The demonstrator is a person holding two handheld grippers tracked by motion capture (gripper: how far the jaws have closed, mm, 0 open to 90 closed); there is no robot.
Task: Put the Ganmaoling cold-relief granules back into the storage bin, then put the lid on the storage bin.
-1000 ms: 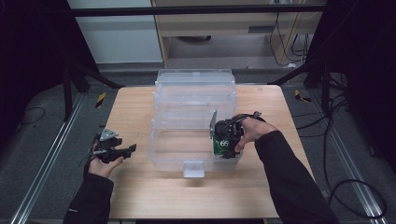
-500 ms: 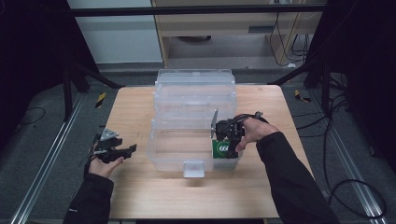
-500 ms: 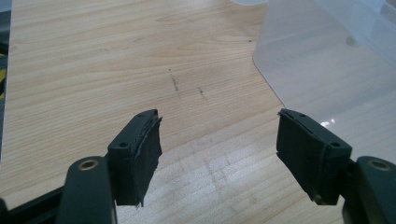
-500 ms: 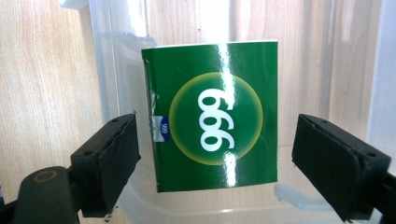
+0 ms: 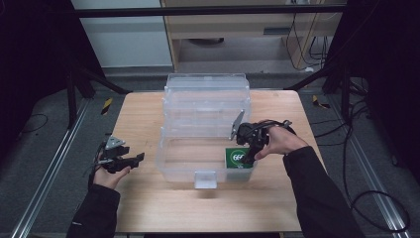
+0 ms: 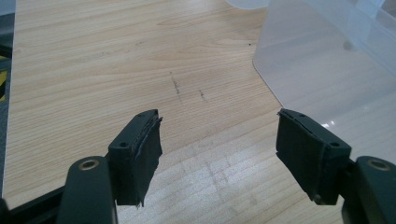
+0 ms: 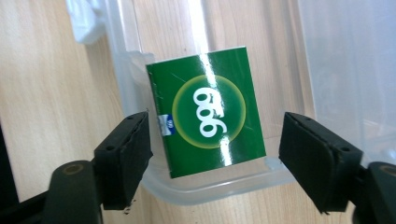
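High view: right hand [image 5: 280, 141] tilts its gripper [image 5: 251, 148] down over green box [image 5: 237, 157].

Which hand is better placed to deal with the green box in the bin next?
Right. The right claw hangs open just above the green box in the bin; the left claw is off beside it.

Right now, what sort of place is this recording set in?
Probably a lab or data-collection workspace: a wooden table inside a dark metal frame, loose cables on grey floor, and a clear plastic box as test prop.
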